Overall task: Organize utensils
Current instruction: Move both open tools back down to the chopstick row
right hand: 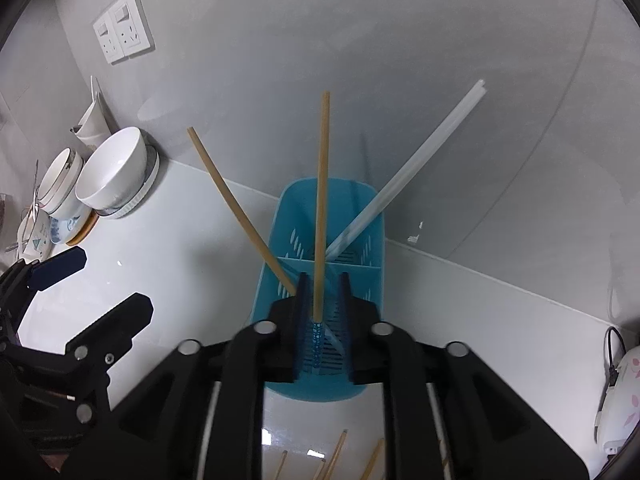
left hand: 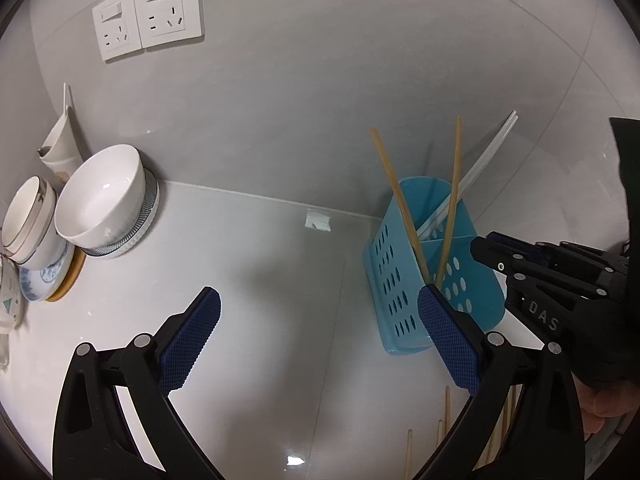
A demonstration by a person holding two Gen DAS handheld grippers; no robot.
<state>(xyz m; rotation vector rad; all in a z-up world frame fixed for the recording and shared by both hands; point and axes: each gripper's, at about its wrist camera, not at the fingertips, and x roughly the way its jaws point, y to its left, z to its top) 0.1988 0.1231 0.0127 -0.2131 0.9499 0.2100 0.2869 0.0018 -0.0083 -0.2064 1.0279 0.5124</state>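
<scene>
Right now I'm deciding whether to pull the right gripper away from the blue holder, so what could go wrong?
The upright wooden chopstick stands between the right gripper's slightly parted pads; lifting carelessly may drag it out. It and the leaning chopstick tilt apart and could lever the blue holder over. Loose chopsticks lie close below the gripper.

black grippers (left hand: 320, 340), blue textured pads (left hand: 188, 344)
</scene>
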